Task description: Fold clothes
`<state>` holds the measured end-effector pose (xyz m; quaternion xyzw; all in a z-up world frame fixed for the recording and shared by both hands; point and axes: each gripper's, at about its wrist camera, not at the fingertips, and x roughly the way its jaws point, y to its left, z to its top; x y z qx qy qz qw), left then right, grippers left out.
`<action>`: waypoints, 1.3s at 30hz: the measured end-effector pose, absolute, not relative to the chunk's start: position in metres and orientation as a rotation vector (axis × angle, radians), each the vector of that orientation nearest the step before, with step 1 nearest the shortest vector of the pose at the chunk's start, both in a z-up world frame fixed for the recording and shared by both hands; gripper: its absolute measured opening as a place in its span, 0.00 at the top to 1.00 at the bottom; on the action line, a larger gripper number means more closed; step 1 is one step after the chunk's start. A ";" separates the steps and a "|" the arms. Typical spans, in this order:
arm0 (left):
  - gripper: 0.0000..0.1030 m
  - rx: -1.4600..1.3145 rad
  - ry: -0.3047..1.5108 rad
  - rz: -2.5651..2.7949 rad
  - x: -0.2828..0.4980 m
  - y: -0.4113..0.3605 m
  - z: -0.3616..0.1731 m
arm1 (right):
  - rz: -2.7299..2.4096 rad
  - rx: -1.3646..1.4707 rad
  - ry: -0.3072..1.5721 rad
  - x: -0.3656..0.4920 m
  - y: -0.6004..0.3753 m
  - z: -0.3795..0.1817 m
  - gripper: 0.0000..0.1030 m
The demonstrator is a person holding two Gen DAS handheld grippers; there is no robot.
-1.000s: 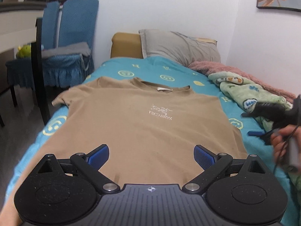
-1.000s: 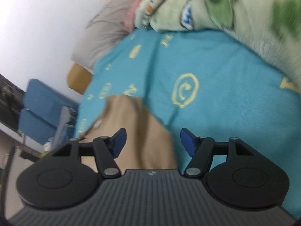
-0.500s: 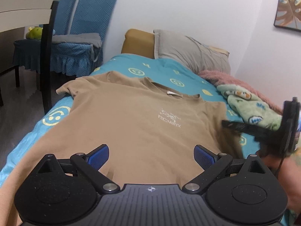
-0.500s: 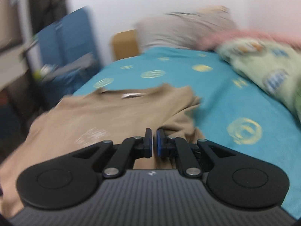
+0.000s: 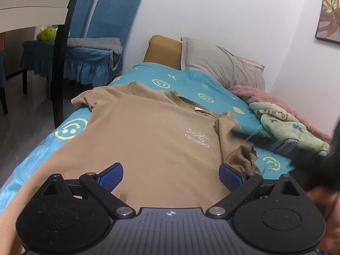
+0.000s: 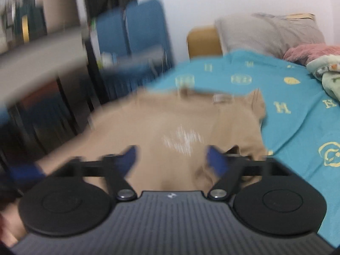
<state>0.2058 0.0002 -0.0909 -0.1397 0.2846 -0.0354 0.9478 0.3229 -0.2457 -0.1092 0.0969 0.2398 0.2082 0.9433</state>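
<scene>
- The left gripper is sitting at 6 o'clock in its own view, its blue fingers standing spread wide with nothing between them, over the lower part of the shirt.
- The right gripper is showing blurred in its own view, its fingers likewise spread apart and holding nothing, with brown cloth lying below the gap.
- The brown T-shirt is lying front up on the bed, running from 6 o'clock toward 12, white lettering showing on the chest.
- Its sleeve at 3 o'clock is lying folded in over the body, bunched and wrinkled; the other sleeve at 10 o'clock is lying flat.
- The teal sheet with yellow smiley prints is showing on both sides of the shirt.
- A green patterned blanket and a pink one are lying at 2 o'clock, beside the wall.
- A grey pillow is leaning at 12 o'clock at the head of the bed.
- Blue covered chairs are standing at 10 o'clock, beside a table.
</scene>
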 end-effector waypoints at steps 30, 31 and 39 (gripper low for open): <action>0.05 -0.225 0.616 -0.119 0.208 -0.019 -0.106 | -0.267 0.223 0.453 0.390 -0.429 -0.095 0.87; 0.05 -0.221 0.617 -0.118 0.209 -0.020 -0.107 | -0.309 0.199 0.444 0.394 -0.439 -0.096 0.87; 0.05 -0.215 0.639 -0.119 0.214 -0.022 -0.110 | -0.268 0.502 0.579 0.365 -0.468 -0.123 0.15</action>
